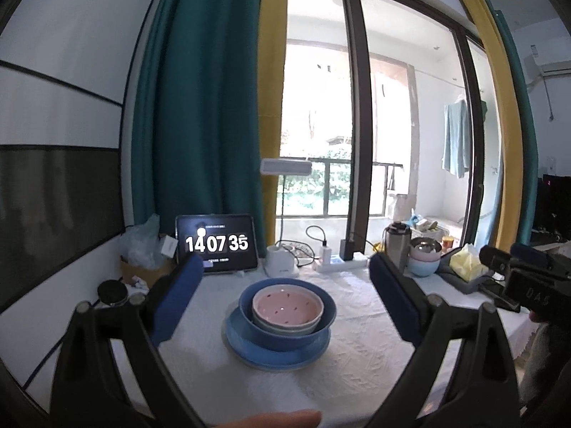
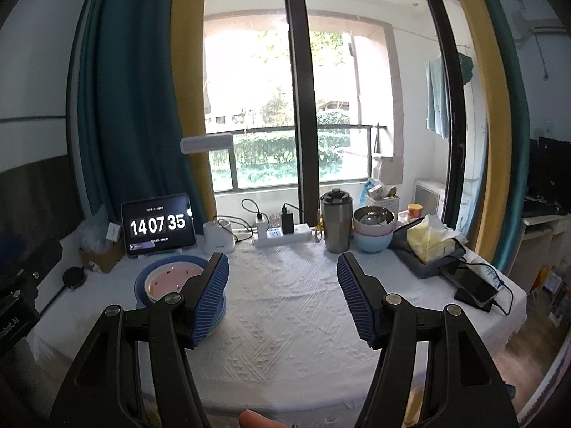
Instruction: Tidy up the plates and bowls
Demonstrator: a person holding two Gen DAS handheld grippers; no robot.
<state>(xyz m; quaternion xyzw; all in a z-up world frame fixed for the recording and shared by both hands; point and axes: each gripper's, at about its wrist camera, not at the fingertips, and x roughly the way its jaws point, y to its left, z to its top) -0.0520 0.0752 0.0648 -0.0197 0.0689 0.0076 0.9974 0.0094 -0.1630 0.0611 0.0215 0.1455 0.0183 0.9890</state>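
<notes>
A pink spotted bowl (image 1: 287, 307) sits nested in a pale bowl inside a dark blue bowl (image 1: 285, 335), all on a blue plate (image 1: 249, 351) on the white tablecloth. My left gripper (image 1: 285, 274) is open and empty, its fingers apart on either side above the stack. In the right wrist view the same stack (image 2: 171, 278) lies at the left, partly behind my left finger (image 2: 210, 296). My right gripper (image 2: 283, 278) is open and empty over bare cloth. A second stack, a steel bowl on pink and light blue bowls (image 2: 373, 230), stands at the back right.
A tablet clock (image 2: 158, 226), a white lamp base (image 2: 218, 237), a power strip with chargers (image 2: 282, 233) and a steel tumbler (image 2: 335, 224) line the back edge. A tissue pack (image 2: 430, 239) and a phone (image 2: 474, 283) lie at the right. The table's right edge drops to the floor.
</notes>
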